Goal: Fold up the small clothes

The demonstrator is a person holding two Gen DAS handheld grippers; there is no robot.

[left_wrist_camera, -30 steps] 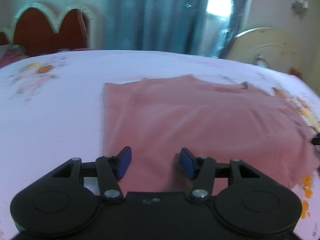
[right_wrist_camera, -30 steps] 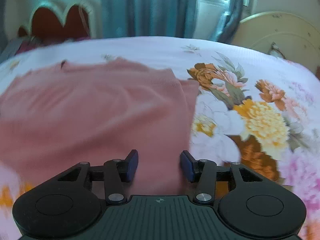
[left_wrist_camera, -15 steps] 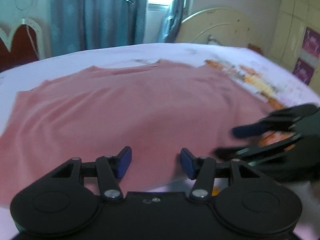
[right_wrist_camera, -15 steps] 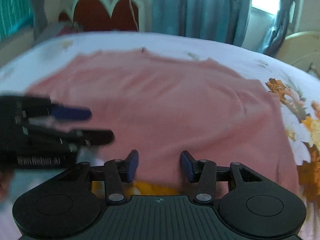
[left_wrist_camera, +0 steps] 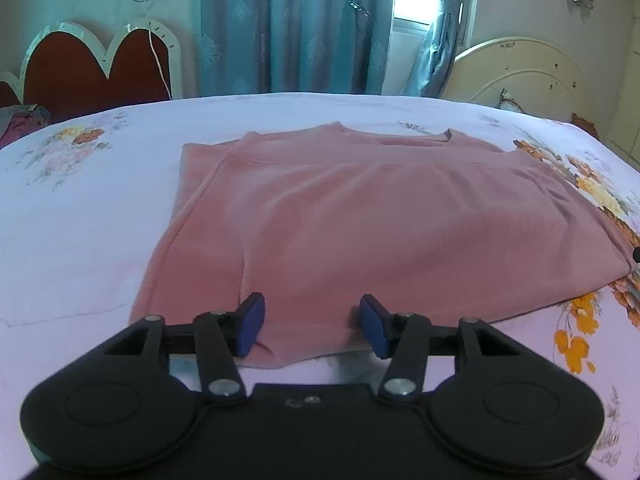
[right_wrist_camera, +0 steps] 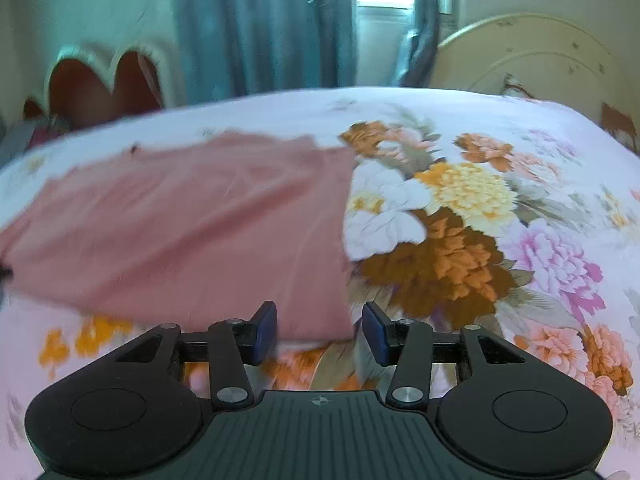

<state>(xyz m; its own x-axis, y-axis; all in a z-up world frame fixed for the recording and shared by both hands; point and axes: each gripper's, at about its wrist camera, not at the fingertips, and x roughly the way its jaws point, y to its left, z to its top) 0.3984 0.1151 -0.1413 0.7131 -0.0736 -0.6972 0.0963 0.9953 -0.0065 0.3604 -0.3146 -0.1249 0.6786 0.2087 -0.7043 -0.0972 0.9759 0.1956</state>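
Note:
A pink shirt (left_wrist_camera: 380, 220) lies flat on the bed, folded, with its neckline at the far side. It also shows in the right wrist view (right_wrist_camera: 192, 232), blurred. My left gripper (left_wrist_camera: 311, 330) is open and empty, its blue pads straddling the near left hem of the shirt. My right gripper (right_wrist_camera: 319, 332) is open and empty, over the shirt's near right corner.
The bed sheet (left_wrist_camera: 80, 220) is white with floral prints, with a large flower cluster (right_wrist_camera: 452, 220) right of the shirt. A red headboard (left_wrist_camera: 92, 68) and teal curtains (left_wrist_camera: 296, 24) stand behind. A cream footboard (left_wrist_camera: 520, 76) is at the far right.
Both grippers swung toward each other half a second ago, then moved back apart. The left is now back at the shirt's near left hem, the right at its near right corner. Both stayed open.

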